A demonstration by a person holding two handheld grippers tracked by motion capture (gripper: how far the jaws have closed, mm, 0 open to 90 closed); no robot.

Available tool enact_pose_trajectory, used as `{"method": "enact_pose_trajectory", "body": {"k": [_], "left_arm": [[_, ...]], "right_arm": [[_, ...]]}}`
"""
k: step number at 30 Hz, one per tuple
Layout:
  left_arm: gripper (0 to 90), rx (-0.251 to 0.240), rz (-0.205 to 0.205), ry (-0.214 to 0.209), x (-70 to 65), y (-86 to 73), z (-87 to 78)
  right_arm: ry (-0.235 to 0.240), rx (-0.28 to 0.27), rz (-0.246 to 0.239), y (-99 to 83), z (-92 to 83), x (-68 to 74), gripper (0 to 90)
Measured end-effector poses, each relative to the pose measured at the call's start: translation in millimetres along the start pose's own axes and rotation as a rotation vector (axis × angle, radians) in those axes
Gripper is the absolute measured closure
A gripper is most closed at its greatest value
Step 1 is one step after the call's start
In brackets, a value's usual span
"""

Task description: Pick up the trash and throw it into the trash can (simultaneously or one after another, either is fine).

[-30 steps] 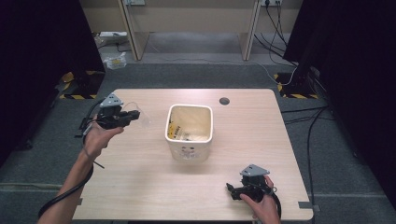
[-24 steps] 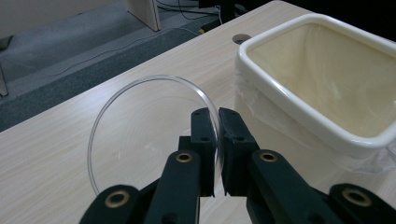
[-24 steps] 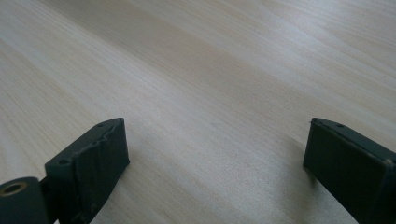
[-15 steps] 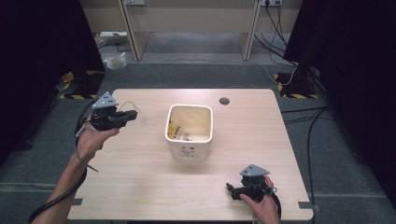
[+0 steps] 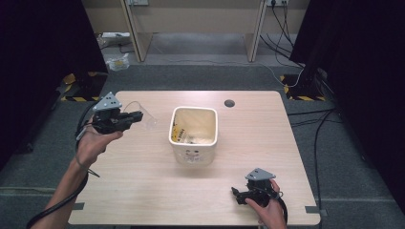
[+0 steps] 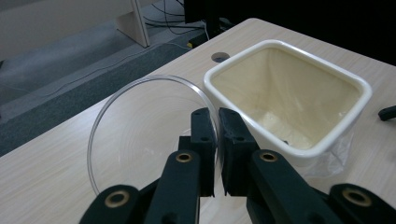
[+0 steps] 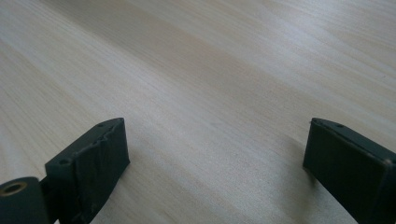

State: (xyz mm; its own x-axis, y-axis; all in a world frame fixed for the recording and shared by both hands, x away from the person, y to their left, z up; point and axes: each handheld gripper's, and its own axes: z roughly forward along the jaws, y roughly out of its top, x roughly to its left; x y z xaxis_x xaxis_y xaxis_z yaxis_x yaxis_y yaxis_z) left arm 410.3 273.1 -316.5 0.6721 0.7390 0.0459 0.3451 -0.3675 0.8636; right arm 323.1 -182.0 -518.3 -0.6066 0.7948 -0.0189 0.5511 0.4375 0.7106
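My left gripper (image 6: 217, 116) is shut on the rim of a clear plastic bowl (image 6: 140, 126), which it holds up above the table. In the high view the left gripper (image 5: 136, 116) is at the table's left side, with the clear bowl (image 5: 149, 121) sticking out toward a cream square bin (image 5: 193, 133) in the middle. The bin (image 6: 289, 98) is lined with a clear bag and has scraps at its bottom. My right gripper (image 5: 235, 193) rests low near the front right edge. In its own view the right gripper (image 7: 217, 163) has its jaws wide apart over bare wood.
The wooden table (image 5: 143, 191) has a round cable hole (image 5: 229, 103) behind the bin. Grey carpet surrounds it, with desk legs and cables at the back and dark curtains on both sides.
My left hand has risen a little and drifted left with the bowl in its jaws. The right hand has stayed put.
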Motion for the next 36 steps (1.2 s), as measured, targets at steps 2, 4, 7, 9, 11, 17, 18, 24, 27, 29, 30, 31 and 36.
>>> {"method": "enact_pose_trajectory", "body": {"k": [2, 4, 7, 9, 11, 17, 18, 24, 27, 29, 30, 31, 36], "left_arm": [[84.8, -0.002, 0.011, -0.007, -3.5, 3.2, 0.6], [84.8, -0.006, 0.022, -0.01, -7.1, 6.6, 1.3], [84.8, -0.01, 0.033, -0.016, -11.4, 11.8, 2.3], [84.8, -0.013, 0.04, -0.022, -14.0, 14.2, 3.0], [84.8, -0.012, 0.048, -0.026, -16.4, 16.2, 3.5], [84.7, -0.015, 0.062, -0.035, -21.6, 22.2, 4.0], [84.8, -0.019, 0.061, -0.036, -22.8, 23.5, 4.6], [84.7, -0.023, 0.073, -0.047, -28.5, 28.5, 8.6], [84.7, -0.024, 0.077, -0.054, -31.7, 31.0, 11.8], [84.7, -0.024, 0.083, -0.06, -34.3, 33.4, 14.3], [84.7, -0.025, 0.083, -0.063, -35.3, 34.2, 15.2], [84.8, -0.025, 0.086, -0.065, -36.6, 35.4, 16.3], [84.7, -0.031, 0.096, -0.08, -43.6, 41.0, 23.6]], "right_arm": [[0.0, 0.002, 0.001, 0.0, -0.1, 0.0, 6.9], [-0.001, 0.0, 0.001, 0.0, 0.0, 0.1, 6.8], [-0.001, 0.001, 0.001, 0.0, -0.1, 0.1, 6.8], [-0.001, 0.0, 0.001, 0.0, -0.1, 0.1, 6.8], [0.0, 0.001, 0.001, 0.0, -0.1, 0.0, 6.8], [0.0, 0.001, 0.001, 0.0, -0.1, 0.1, 6.9], [0.0, 0.0, 0.001, 0.0, -0.1, 0.1, 6.8], [0.0, 0.001, 0.001, 0.0, -0.1, 0.1, 6.8], [0.0, 0.0, 0.001, 0.0, 0.0, 0.1, 6.8], [0.0, 0.001, 0.001, 0.0, -0.1, 0.0, 6.8], [0.0, 0.001, 0.001, 0.0, -0.1, 0.1, 6.8], [0.0, 0.001, 0.001, 0.0, -0.1, 0.1, 6.8], [0.0, 0.001, 0.001, 0.0, -0.1, 0.1, 6.8]]}}
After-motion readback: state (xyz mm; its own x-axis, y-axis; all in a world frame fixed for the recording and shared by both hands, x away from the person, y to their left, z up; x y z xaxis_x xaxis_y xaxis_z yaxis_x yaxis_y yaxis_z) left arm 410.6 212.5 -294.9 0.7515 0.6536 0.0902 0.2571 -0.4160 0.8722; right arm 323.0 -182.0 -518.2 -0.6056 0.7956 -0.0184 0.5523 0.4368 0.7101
